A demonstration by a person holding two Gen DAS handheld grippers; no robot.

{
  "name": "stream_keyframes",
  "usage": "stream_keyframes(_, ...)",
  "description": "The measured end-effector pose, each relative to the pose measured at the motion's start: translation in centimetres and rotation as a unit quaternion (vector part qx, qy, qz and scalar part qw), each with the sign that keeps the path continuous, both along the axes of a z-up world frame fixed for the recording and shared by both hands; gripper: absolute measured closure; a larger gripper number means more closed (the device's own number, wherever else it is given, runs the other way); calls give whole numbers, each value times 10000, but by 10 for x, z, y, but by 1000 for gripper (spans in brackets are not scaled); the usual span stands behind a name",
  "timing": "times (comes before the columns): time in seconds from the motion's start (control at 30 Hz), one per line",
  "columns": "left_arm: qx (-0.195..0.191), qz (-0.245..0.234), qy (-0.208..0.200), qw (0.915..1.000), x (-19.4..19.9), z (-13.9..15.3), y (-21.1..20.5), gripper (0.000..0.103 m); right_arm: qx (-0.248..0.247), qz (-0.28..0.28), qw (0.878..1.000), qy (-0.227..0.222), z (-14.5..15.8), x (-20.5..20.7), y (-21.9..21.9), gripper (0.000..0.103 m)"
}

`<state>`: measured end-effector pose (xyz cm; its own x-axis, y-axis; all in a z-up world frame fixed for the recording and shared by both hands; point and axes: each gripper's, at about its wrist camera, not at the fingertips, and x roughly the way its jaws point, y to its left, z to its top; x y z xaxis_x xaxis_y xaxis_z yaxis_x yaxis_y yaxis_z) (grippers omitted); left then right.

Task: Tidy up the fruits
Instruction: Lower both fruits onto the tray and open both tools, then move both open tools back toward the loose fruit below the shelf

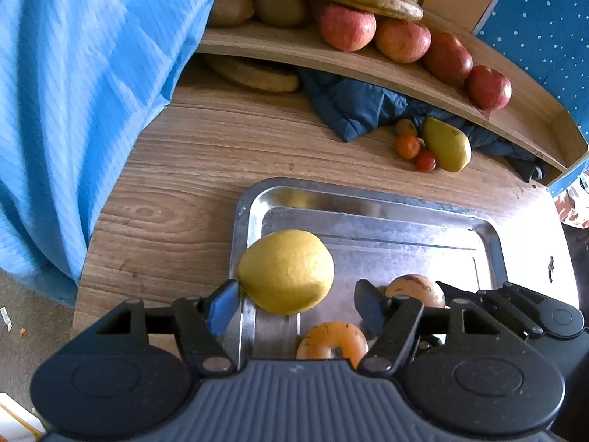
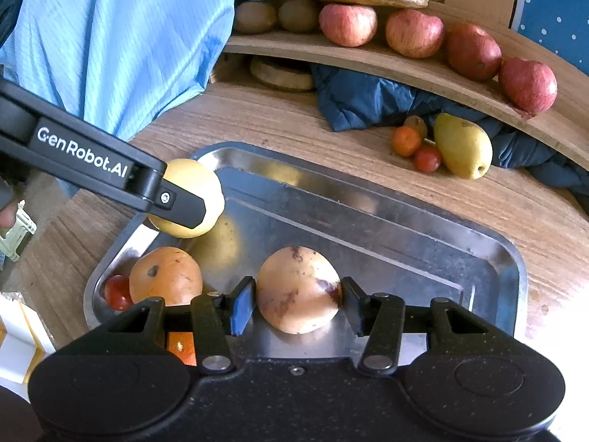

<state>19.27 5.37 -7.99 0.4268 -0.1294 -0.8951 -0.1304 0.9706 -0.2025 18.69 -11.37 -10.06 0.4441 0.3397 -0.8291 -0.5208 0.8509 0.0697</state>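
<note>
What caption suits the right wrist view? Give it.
Right gripper grips a bruised tan fruit on the steel tray.

right gripper [image 2: 298,304] — clamps blotched pear [image 2: 297,289] | steel tray [image 2: 423,221] — tomato [image 2: 117,292] at corner

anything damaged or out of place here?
Yes. The pear between the right claw's fingers has dark bruise patches. A green pear and small tomatoes sit loose on the table by a crumpled blue cloth, outside the tray.
</note>
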Motion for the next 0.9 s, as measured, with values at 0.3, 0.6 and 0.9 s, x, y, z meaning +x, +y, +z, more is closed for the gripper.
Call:
stream_keyframes(0.3, 96, 122, -102, 9998, -14, 12, -5, 16, 148, 48, 9998, -145, 11, -11, -9, 47)
stream_keyframes(0.6, 156, 191, -113, 9996, -36, 19, -14, 6, 316, 1, 9993, -203, 21, -28, -26, 31)
stream_keyframes(0.9, 337, 32, 55, 9994, -59, 24, -23, 1, 505, -260, 9982, -200, 33, -47, -51, 11)
